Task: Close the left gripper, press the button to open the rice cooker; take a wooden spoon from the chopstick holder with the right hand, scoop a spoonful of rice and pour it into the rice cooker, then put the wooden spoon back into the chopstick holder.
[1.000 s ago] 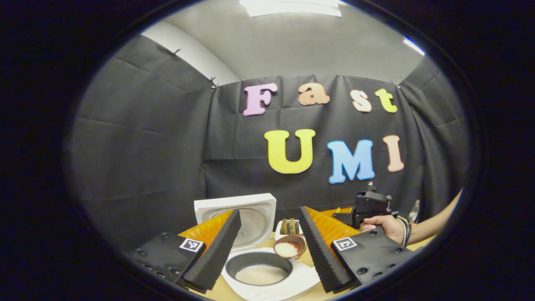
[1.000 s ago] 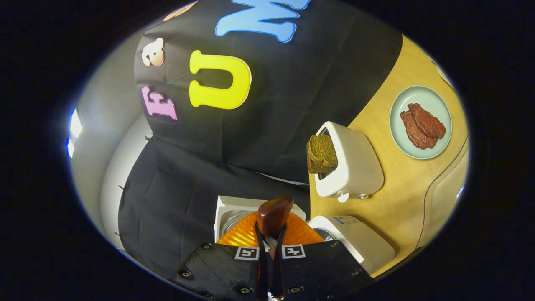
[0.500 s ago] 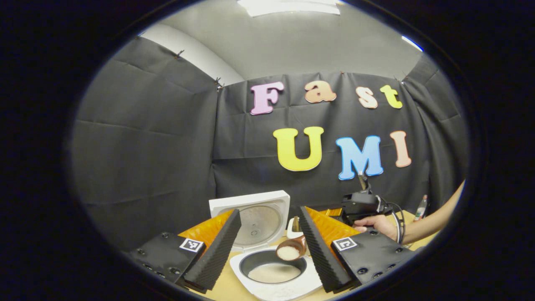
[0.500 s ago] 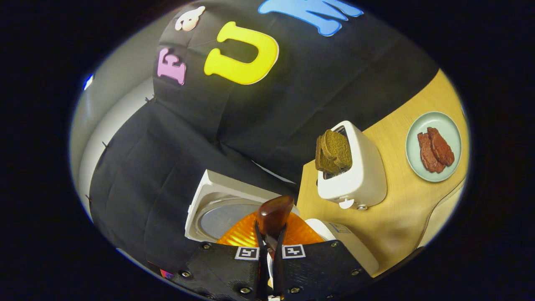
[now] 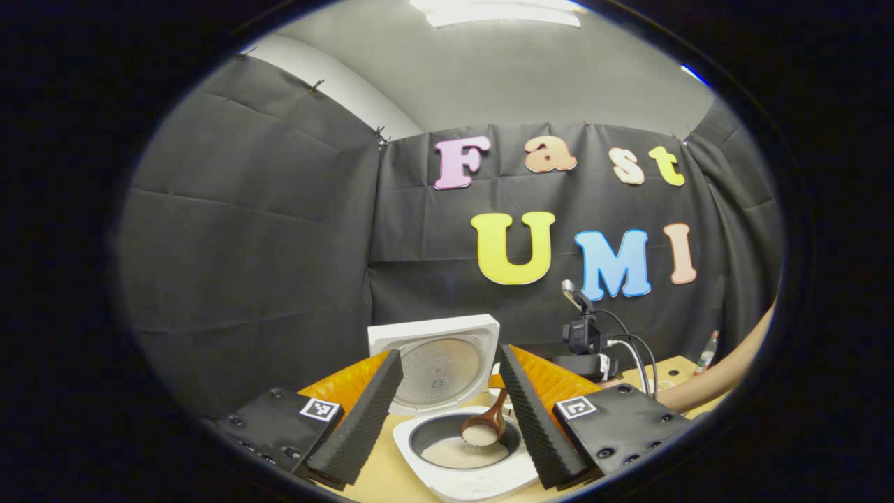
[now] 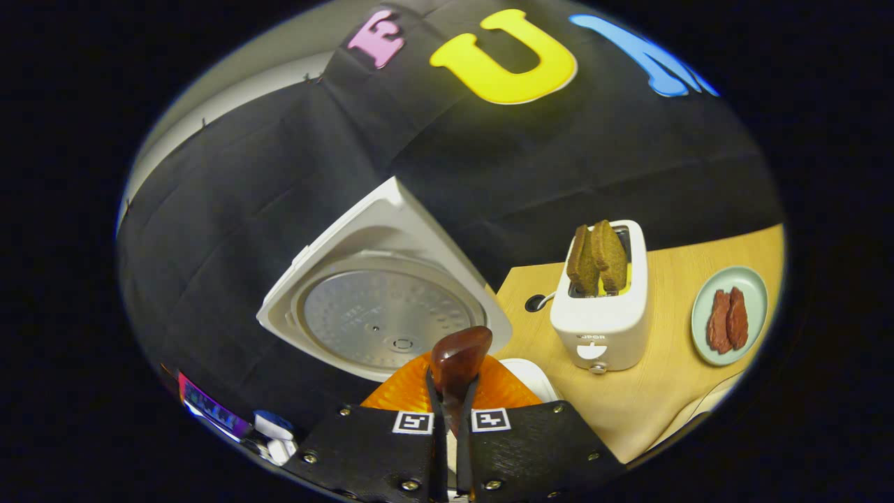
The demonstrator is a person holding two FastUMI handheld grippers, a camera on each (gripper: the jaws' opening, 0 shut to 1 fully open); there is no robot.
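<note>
The white rice cooker point(image 5: 447, 482) stands open on the table, its lid point(image 5: 436, 362) upright behind the dark inner pot point(image 5: 433, 436), which has rice in the bottom. The wooden spoon point(image 5: 483, 427) tilts bowl-down into the pot with rice in it. My left gripper point(image 5: 450, 353) is open, its fingers either side of the cooker and apart from it. Farther off, my right gripper point(image 5: 583, 346) hangs above and right of the pot. In the right gripper view, my right gripper point(image 6: 452, 391) is shut on the spoon's brown handle point(image 6: 457, 356), with the cooker lid point(image 6: 384, 314) just beyond.
A white toaster point(image 6: 604, 318) with two brown bread slices stands on the wooden table point(image 6: 649, 398). Right of it, a pale green plate point(image 6: 705, 318) carries meat slices. A forearm point(image 5: 712, 388) reaches in from the right, and a small bottle point(image 5: 709, 344) stands by the back wall.
The right gripper has carried the spoonful of rice over the cooker pot and tipped the spoon bowl down into it. The left gripper stays open and has drifted slightly.
</note>
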